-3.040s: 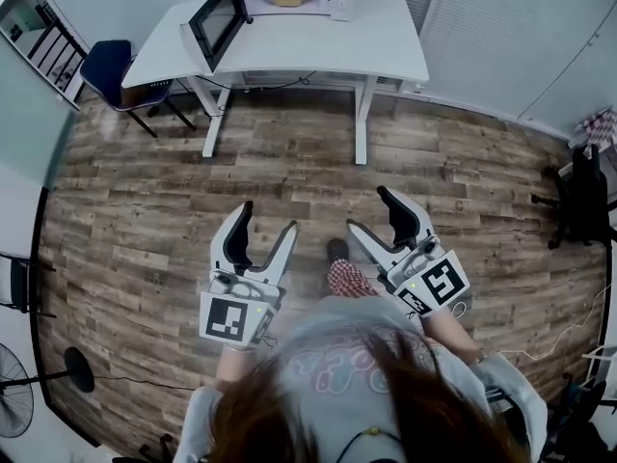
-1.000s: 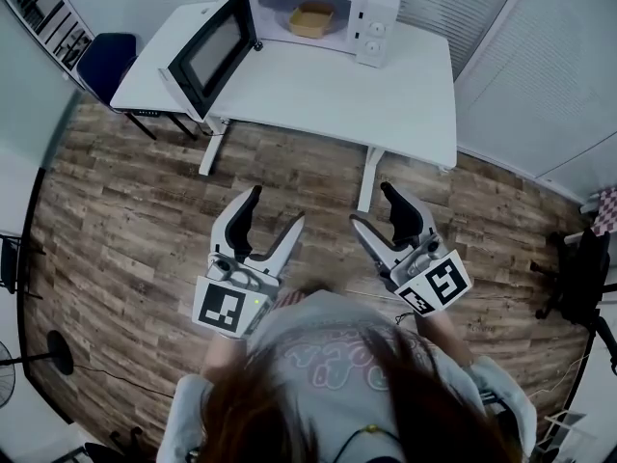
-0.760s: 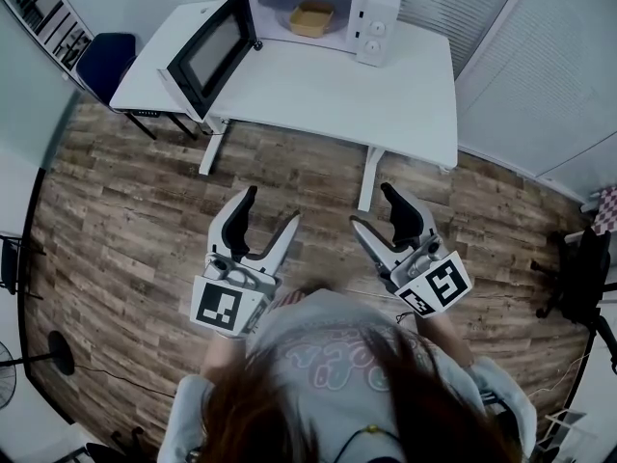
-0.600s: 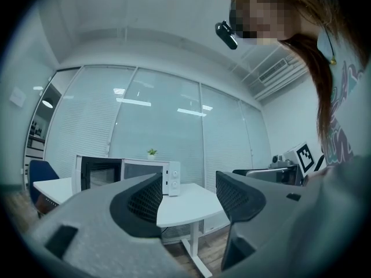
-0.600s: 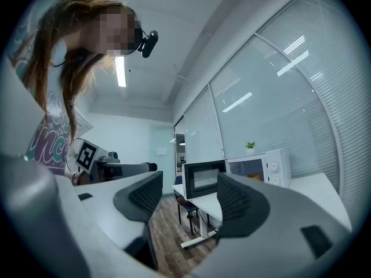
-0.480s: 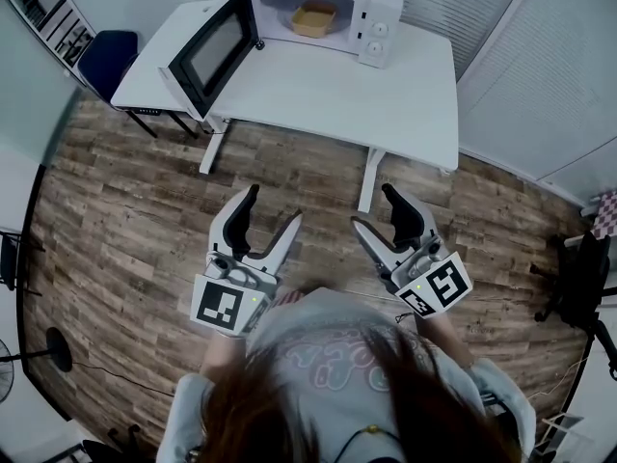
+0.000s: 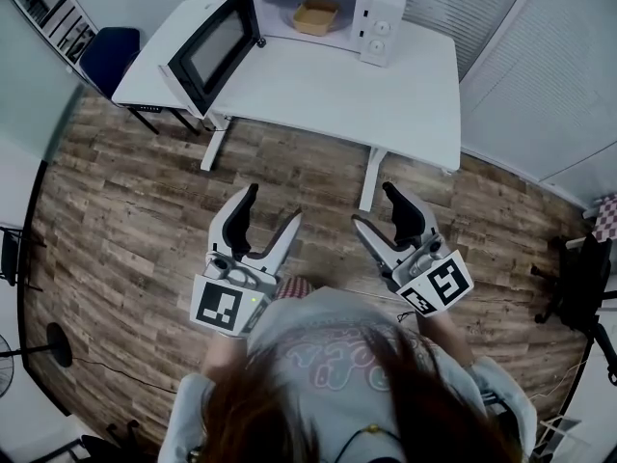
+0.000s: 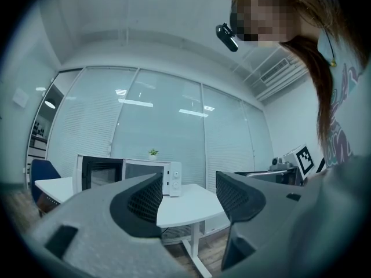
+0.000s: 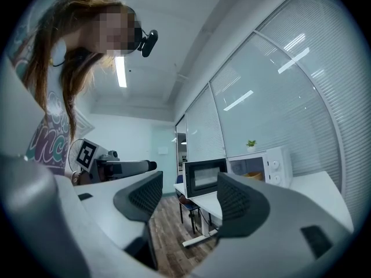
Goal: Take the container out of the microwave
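1. Container (image 7: 317,15): tan, shallow, open top. Sits inside the microwave (image 7: 323,8) cavity, on its floor, toward the L side. Well apart from both my grippers; neither touches it. Also shows as a tan edge in the cavity in right gripper view.

2. Microwave: white, at far edge of worktop (image 7: 337,95). Two knobs (image 7: 383,27) on R-hand panel. Door (image 7: 212,46) swung wide open to the L, dark window pane, overhanging the worktop's L part. Small potted plant (image 8: 153,153) on top, per left gripper view.

3. Worktop: white slab on white legs, w/ microwave at its back.

4. My left gripper (image 7: 272,208): held over the wood floor (image 7: 125,210), short of the worktop's near edge. Jaws spread wide, holding nothing. Thru the gap its own view shows worktop edge & a leg, w/ microwave just L of the gap. Marker cube at the rear, nearest my body.

5. My right gripper (image 7: 374,207): beside the left one, about level w/ it, also over floor & short of the worktop. Jaws spread wide, holding nothing. Its view looks across at the open door & cavity; left gripper w/ its marker cube shows at L of that view.

6. Misc: blue chair (image 7: 104,58) by the worktop's L end; wall of blinds behind the worktop; dark office chair (image 7: 578,258) at far R.
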Demonstrator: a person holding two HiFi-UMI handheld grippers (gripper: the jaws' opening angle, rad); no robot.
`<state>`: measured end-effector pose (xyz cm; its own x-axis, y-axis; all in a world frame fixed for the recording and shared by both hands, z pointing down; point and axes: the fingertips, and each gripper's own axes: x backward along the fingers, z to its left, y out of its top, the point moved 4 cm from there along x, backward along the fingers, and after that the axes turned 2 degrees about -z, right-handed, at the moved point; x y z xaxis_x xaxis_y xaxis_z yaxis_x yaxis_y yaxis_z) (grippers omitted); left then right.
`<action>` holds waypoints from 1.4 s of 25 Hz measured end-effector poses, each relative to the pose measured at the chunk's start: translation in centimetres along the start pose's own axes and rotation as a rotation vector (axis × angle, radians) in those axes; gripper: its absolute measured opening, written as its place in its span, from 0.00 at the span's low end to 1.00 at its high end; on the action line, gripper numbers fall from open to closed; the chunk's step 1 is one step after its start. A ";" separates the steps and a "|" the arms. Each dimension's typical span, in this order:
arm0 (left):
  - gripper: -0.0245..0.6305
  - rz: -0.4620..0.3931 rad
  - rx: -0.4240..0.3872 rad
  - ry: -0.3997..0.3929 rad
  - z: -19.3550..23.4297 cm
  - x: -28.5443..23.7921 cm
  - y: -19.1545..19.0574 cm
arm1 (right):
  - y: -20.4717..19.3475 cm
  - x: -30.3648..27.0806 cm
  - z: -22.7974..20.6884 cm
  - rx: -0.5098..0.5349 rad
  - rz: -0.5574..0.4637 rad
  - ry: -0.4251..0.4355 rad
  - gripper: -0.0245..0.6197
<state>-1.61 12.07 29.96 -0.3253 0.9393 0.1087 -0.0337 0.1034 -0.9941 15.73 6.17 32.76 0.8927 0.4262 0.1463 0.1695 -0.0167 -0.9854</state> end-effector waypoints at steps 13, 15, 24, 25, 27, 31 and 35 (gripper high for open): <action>0.44 0.010 0.006 0.012 2.8 -1.0 -1.7 | -1.3 -2.5 -0.9 0.005 0.018 0.018 0.47; 0.44 -0.005 0.008 0.004 3.6 -1.9 -1.9 | -1.5 -3.2 -1.7 0.016 0.024 0.011 0.47; 0.44 -0.014 0.001 -0.054 8.9 -8.2 -2.9 | -1.6 -8.6 -6.3 0.049 0.016 -0.033 0.47; 0.44 -0.015 0.000 -0.063 9.7 -9.0 -2.9 | -1.6 -9.3 -6.8 0.049 0.016 -0.038 0.47; 0.44 -0.017 -0.002 -0.078 11.2 -10.5 -3.0 | -1.5 -11.0 -7.9 0.050 0.012 -0.049 0.47; 0.44 -0.013 0.000 -0.107 14.3 -13.6 -2.8 | -1.4 -14.4 -10.0 0.050 0.004 -0.071 0.47; 0.44 -0.011 0.002 -0.137 17.3 -16.7 -2.8 | -1.4 -17.7 -12.2 0.045 -0.001 -0.097 0.47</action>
<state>-12.45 -9.60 30.84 -0.4507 0.8848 0.1182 -0.0400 0.1123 -0.9929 4.81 -12.40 32.65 0.8474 0.5121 0.1400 0.1493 0.0232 -0.9885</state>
